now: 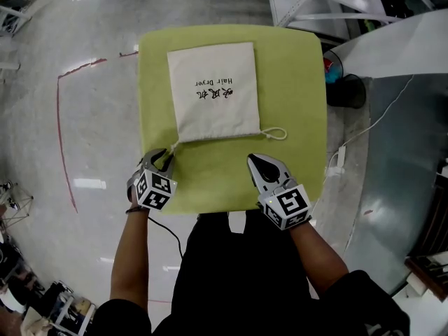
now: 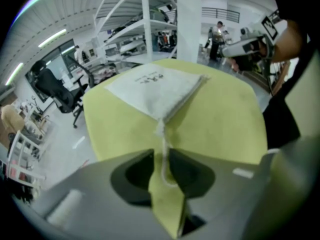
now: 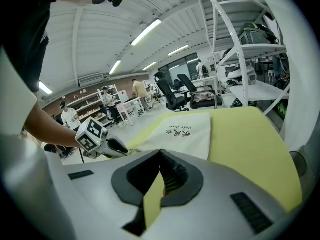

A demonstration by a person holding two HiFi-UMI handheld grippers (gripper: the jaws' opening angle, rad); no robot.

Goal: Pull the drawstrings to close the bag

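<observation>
At the left, the left gripper [image 1: 163, 158] points steeply down at the near-left corner of the bag [image 1: 213, 89]. Its jaws stand spread, and the short left drawstring [image 2: 163, 156] runs from that corner straight in between them. A strip of green pad [image 1: 294, 82] shows in the gap beside the cord, so I judge the pads are not yet pressing on it. The bag lies flat in the middle of the pad, well towards the far side. Its mouth is the near edge, running left to right, with one cord leaving at each end, so the pull probably has to go outward along that edge, one cord to each side. At the near-right corner the right drawstring [image 1: 275, 134] lies as a small loop on the pad, touched by nothing. The right gripper [image 1: 262, 165] hovers nearer the person and slightly left of that loop, its jaws pressed together on nothing. The left hand is thus already on its cord, while the right would have to open and reach a little farther and rightward to take its own.
</observation>
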